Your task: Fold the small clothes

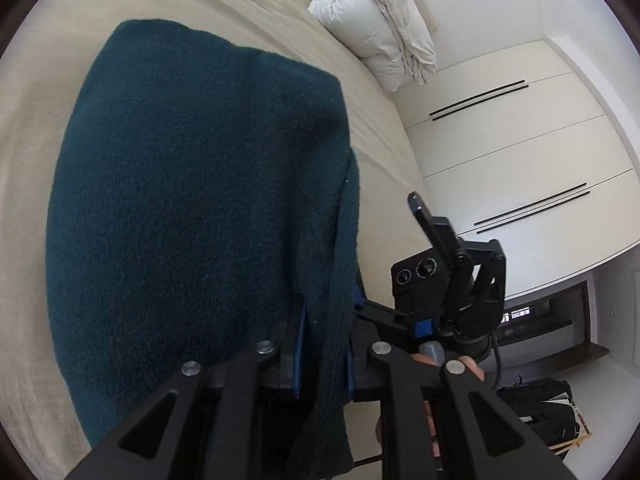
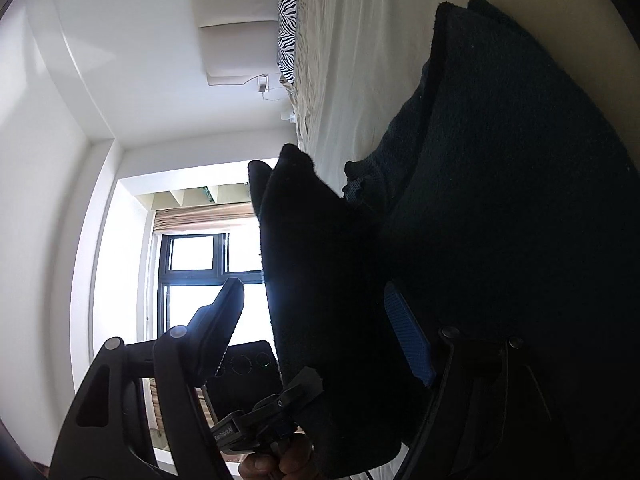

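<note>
A dark teal knitted garment (image 1: 192,200) lies spread on the beige bed sheet (image 1: 48,80). My left gripper (image 1: 324,344) is shut on its near right edge, the thick folded hem running between the blue pads. The right gripper (image 1: 436,240) shows beside it in the left wrist view, fingers spread and empty. In the right wrist view the garment (image 2: 500,200) looks almost black; a raised flap (image 2: 312,260) of it hangs between my right gripper's (image 2: 320,312) wide-apart fingers, the blue pad (image 2: 408,336) lying against the cloth.
A rolled white duvet (image 1: 376,24) lies at the far end of the bed. White wardrobe doors (image 1: 520,160) stand to the right. A zebra-print pillow (image 2: 288,28) sits by the headboard, and a bright window (image 2: 200,264) is behind the right gripper.
</note>
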Available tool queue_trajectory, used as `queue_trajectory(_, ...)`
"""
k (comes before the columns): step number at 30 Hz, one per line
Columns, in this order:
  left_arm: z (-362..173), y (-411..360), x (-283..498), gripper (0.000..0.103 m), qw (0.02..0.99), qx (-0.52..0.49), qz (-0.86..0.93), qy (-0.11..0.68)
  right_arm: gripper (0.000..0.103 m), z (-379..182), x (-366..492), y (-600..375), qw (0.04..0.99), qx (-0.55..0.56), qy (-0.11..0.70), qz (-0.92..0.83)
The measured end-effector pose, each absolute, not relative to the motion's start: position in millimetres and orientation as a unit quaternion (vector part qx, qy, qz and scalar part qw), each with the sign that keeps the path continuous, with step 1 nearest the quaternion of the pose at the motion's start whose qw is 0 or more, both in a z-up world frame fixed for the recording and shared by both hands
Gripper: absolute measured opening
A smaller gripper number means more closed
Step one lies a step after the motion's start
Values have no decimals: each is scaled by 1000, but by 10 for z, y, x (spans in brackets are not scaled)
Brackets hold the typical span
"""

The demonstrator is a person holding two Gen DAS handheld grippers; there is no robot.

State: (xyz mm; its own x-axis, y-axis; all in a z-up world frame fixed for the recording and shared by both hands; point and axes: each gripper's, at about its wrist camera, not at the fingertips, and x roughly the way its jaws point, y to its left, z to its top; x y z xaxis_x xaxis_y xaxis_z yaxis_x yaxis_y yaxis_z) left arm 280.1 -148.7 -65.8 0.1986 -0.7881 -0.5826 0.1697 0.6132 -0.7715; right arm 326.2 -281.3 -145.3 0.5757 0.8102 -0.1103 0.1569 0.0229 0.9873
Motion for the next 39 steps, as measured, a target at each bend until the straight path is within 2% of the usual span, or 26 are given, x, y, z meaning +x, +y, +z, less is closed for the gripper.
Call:
queue_trajectory(1, -759, -1546, 2785, 35, 714, -285, -330, 548, 72, -1469, 3233, -2910, 609, 649, 372, 263)
queue_trajectory(2, -818, -1578, 2752, 40, 704, -293, -340, 551, 72, -1486, 3215, -2964, 611, 649, 372, 260)
queue_trajectory(4, -772, -1600, 2624, 60, 701, -293, -368, 536, 72, -1510, 3229, -3011, 615, 641, 381, 258)
queue_trajectory(6, -629, -1552, 2512, 65, 721, -266, -379, 517, 72, -1513, 3263, -3036, 619, 628, 394, 260)
queue_trajectory(12, -370, -987, 2298, 65, 757, -266, -370, 468, 72, -1330, 3344, -3012, 660, 553, 451, 233)
queue_trajectory(20, -608, -549, 2251, 65, 755, -291, -339, 480, 70, -1209, 3379, -2714, 701, 429, 540, 185)
queue_trajectory(21, -631, -536, 2234, 65, 753, -292, -341, 481, 68, -1199, 3417, -2638, 703, 419, 543, 188)
queue_trajectory(23, -654, -552, 2211, 65, 751, -292, -343, 483, 52, -1178, 3448, -2551, 704, 406, 552, 189)
queue_trajectory(24, -668, -527, 2220, 65, 751, -291, -343, 483, 49, -1182, 3477, -2503, 706, 398, 556, 185)
queue_trajectory(29, -692, -512, 2238, 65, 747, -299, -341, 486, 17, -1190, 3425, -2498, 721, 358, 571, 159)
queue_trajectory(32, -685, -507, 2227, 65, 747, -297, -341, 487, 13, -1092, 3327, -2570, 739, 340, 561, 153)
queue_trajectory(39, -577, -726, 2340, 67, 748, -285, -347, 489, 12, -811, 3228, -2547, 775, 318, 526, 147)
